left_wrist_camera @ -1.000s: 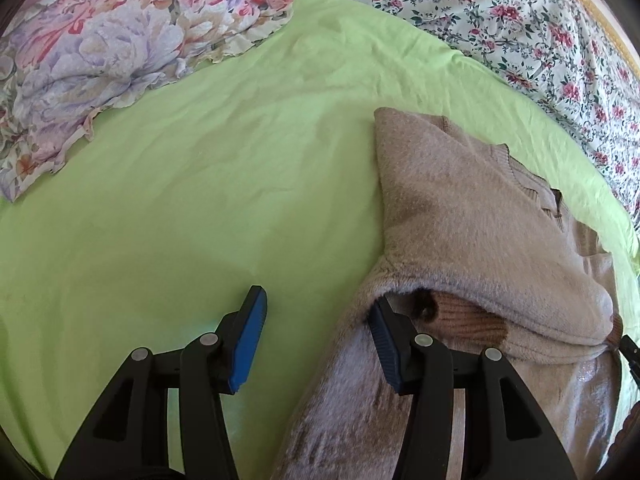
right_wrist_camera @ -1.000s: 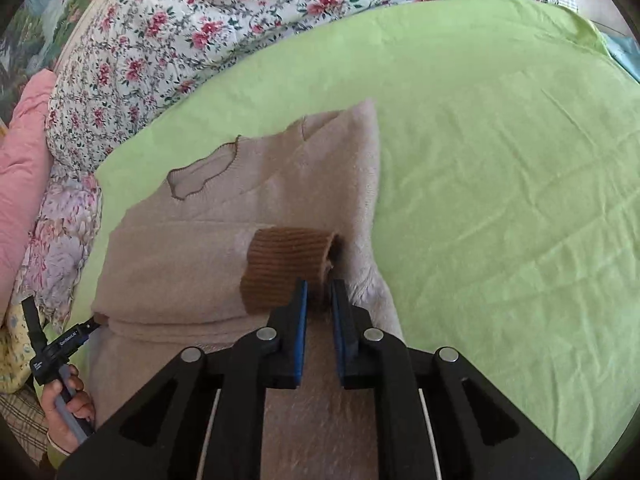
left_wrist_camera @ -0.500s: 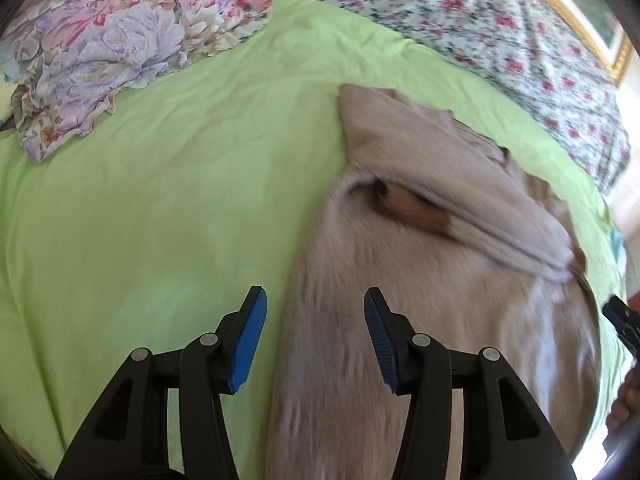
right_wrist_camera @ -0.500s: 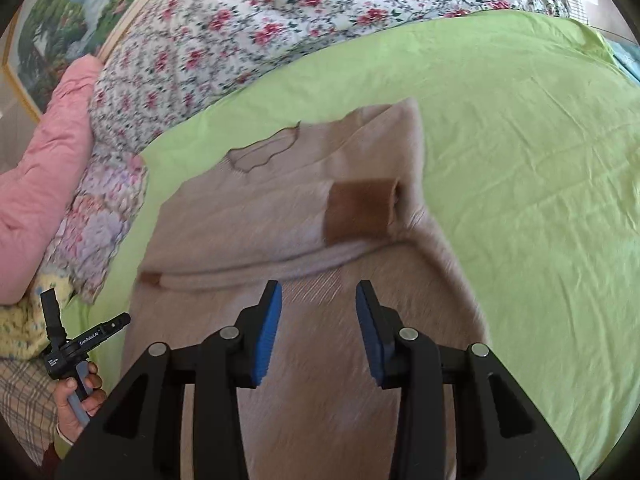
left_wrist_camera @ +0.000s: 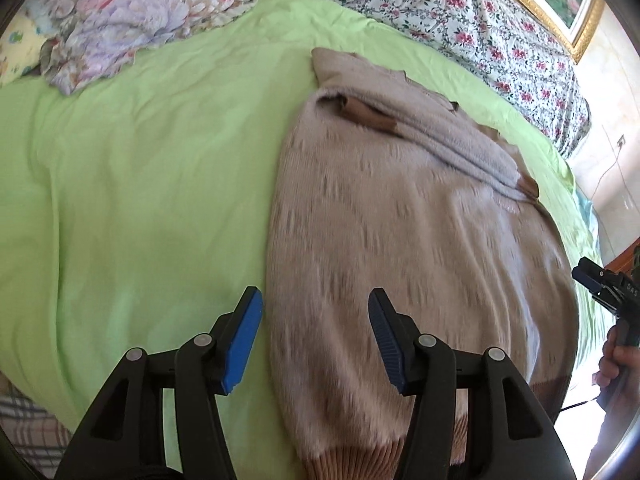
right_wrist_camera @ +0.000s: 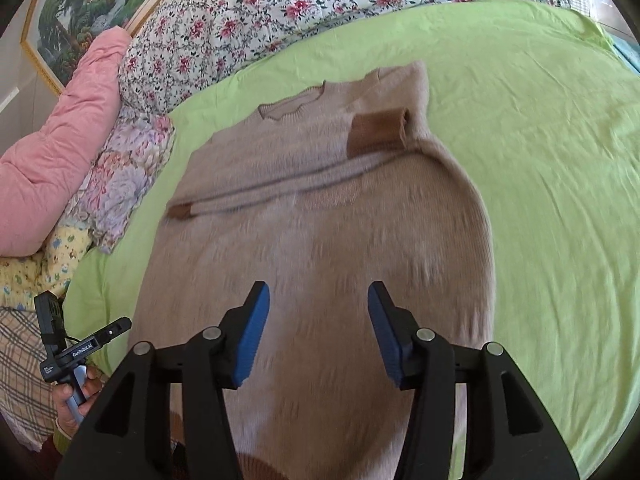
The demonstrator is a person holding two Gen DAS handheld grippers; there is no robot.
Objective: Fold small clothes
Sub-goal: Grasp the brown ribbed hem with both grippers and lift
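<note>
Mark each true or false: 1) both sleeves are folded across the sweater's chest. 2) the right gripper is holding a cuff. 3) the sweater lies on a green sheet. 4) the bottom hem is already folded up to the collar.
1) True: both sleeves lie across the sweater, brown cuff near one side.
2) False: the right gripper holds nothing; its jaws are opening above the sweater body.
3) True: green sheet.
4) False: the hem lies flat near the left gripper.
</note>
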